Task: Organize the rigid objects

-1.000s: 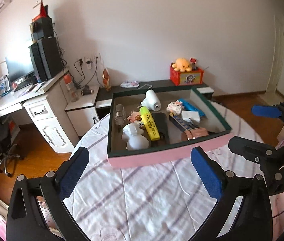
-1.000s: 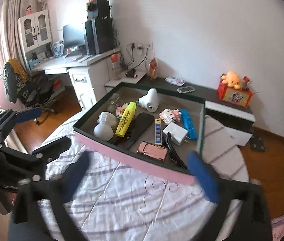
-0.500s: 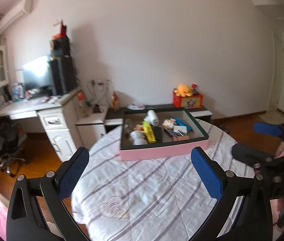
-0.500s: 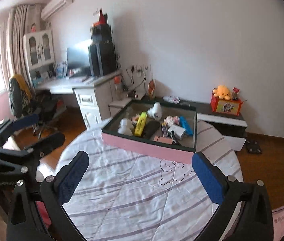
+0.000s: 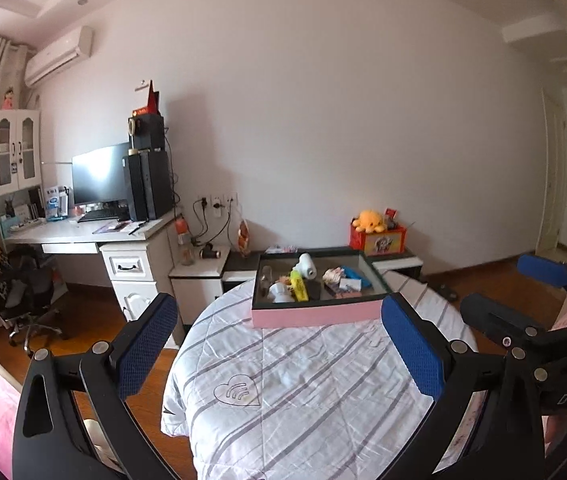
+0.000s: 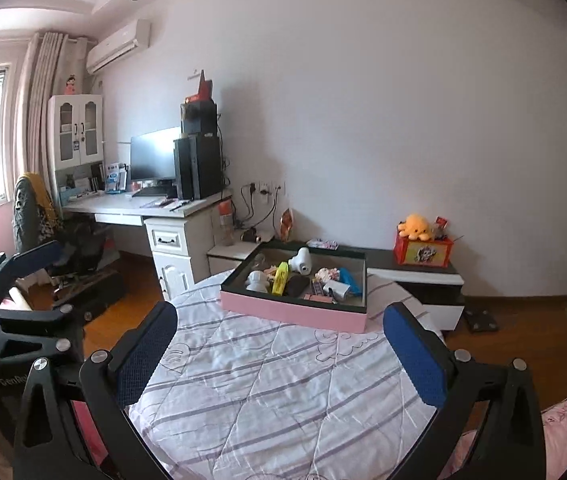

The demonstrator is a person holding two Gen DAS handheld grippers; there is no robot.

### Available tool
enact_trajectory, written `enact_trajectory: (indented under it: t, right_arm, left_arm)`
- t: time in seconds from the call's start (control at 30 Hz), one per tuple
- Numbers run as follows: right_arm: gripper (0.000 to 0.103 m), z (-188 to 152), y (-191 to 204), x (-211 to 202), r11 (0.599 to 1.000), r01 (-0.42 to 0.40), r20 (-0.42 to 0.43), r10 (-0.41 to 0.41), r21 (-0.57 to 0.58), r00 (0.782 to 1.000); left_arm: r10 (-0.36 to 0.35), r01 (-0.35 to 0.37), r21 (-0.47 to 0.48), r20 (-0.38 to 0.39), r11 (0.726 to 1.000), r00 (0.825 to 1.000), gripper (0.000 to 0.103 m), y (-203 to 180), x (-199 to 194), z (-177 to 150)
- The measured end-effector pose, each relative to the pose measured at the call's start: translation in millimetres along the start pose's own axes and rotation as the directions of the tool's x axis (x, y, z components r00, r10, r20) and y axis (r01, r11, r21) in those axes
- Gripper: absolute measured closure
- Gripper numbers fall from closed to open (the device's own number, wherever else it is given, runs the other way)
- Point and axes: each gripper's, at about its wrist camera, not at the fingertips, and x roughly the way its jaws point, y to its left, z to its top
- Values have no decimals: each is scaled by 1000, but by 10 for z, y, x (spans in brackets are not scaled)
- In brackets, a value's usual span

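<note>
A pink box with a dark inside (image 5: 315, 316) (image 6: 291, 312) sits at the far edge of a round table under a striped white cloth (image 5: 315, 392) (image 6: 267, 392). It holds several small things: a yellow highlighter (image 5: 299, 285) (image 6: 280, 278), a white figurine (image 5: 277, 292), a white round device (image 5: 307, 266) and a blue item (image 6: 349, 280). My left gripper (image 5: 279, 344) is open and empty, well back from the box. My right gripper (image 6: 279, 344) is open and empty too, also far back.
A white desk (image 5: 83, 236) with monitor and speakers stands at the left, with an office chair (image 5: 23, 292). A low dark cabinet behind the table carries a red box with an orange plush (image 5: 375, 230). Wood floor surrounds the table.
Both grippers have pulled far back and up from the box. It now looks small and distant, and much more of the room shows. Both stayed open.
</note>
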Motion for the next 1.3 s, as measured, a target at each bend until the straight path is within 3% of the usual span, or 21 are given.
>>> enact_trajectory:
  t: [0.17,0.6,0.93,1.3]
  right_arm:
    - [0,-35,61,-314,999,32,57,-32,-11,998]
    - [0,-102,232,-969,997,75,171,-70,-24,983]
    - [0,-127,290,-1076,994,104,222,-94,-36,971]
    - [0,-192,322,-1029,994,106,227,-95,-36,969]
  left_arm:
    - [38,-39,33,32,999,999,0,-71,-282,-49]
    - [49,-54,23,169,998,984,0,-89,-993,-105]
    - [50,-53,4,243,999,969,0,-61,-1059,-181]
    - [58,-60,-2,243,998,968,0,-23,-1018,-236]
